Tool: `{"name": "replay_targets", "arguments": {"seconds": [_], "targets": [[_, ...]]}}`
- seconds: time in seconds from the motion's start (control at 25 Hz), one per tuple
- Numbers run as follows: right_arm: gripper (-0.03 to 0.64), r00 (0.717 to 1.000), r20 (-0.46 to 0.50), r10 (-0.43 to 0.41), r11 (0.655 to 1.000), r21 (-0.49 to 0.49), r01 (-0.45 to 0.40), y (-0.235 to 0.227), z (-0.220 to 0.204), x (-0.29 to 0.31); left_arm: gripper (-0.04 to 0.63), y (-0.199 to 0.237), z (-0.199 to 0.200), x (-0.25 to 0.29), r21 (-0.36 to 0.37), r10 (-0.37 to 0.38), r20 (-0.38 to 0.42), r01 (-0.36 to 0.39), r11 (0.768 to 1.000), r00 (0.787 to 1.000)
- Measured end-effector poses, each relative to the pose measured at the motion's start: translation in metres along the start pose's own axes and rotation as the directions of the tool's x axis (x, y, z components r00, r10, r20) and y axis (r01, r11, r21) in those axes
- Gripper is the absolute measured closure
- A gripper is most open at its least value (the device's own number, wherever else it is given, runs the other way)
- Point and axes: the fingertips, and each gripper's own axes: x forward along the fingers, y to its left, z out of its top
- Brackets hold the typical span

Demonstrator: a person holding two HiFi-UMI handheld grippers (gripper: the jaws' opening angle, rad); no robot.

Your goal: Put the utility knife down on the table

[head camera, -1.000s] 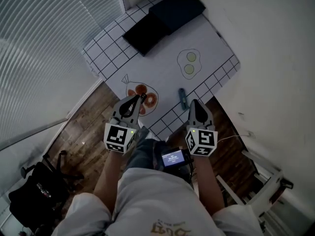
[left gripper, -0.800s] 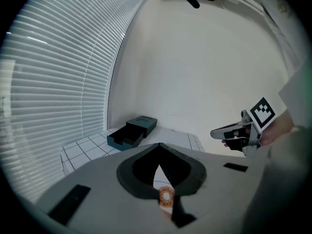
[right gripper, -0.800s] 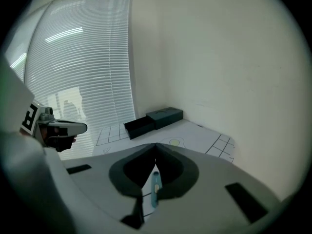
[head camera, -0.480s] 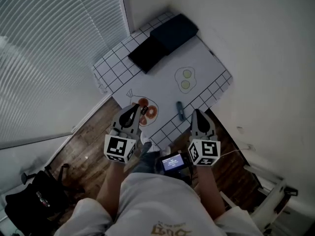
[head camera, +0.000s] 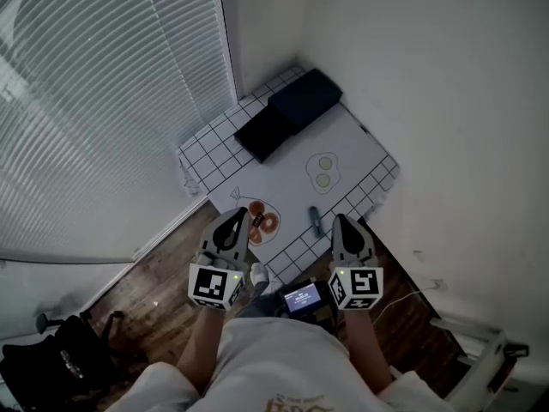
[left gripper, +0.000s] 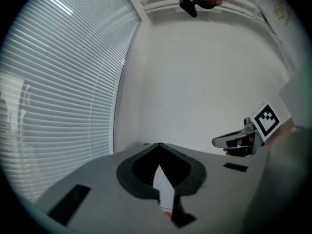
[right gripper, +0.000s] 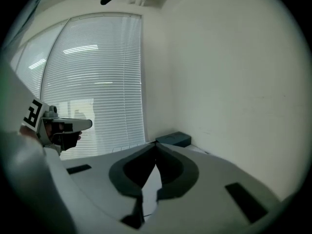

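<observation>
The left forearm and right forearm reach forward side by side, well apart. The left tongs have their tips pressed together with nothing between them. The right tongs are likewise closed and empty.

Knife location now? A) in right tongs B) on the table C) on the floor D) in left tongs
B: the knife lies on the table near its front edge, while the left tongs and right tongs are shut with nothing in them.
</observation>
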Motion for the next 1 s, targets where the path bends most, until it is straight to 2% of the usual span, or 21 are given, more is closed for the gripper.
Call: {"name": "replay_targets", "arguments": {"seconds": [0.08,0.36,0.72,1.0], "targets": [[0.609,0.999,0.029,0.013,1.000,-0.005,-0.013,0.004,0.012,-0.003,0.588,-0.003,0.011,-0.001,0.025,-0.006,0.020,0.005,1.000,1.000],[0.609,0.995,0.079,0.067,0.997,-0.034,-0.064,0.010,0.034,-0.019,0.588,-0.003,0.047,-0.015,0.028,0.020,0.096,-0.023,0.999,0.995],[0.609,0.988,0.140,0.068,0.998,-0.015,-0.066,0.003,0.054,-0.031,0.588,-0.009,0.065,-0.021,0.068,0.026,0.115,-0.034,0.997,0.993],[0.609,0.981,0.174,0.086,0.996,0.002,-0.087,0.001,0.067,-0.031,0.588,-0.011,0.066,-0.023,0.052,0.040,0.121,-0.047,0.998,0.992]]}}
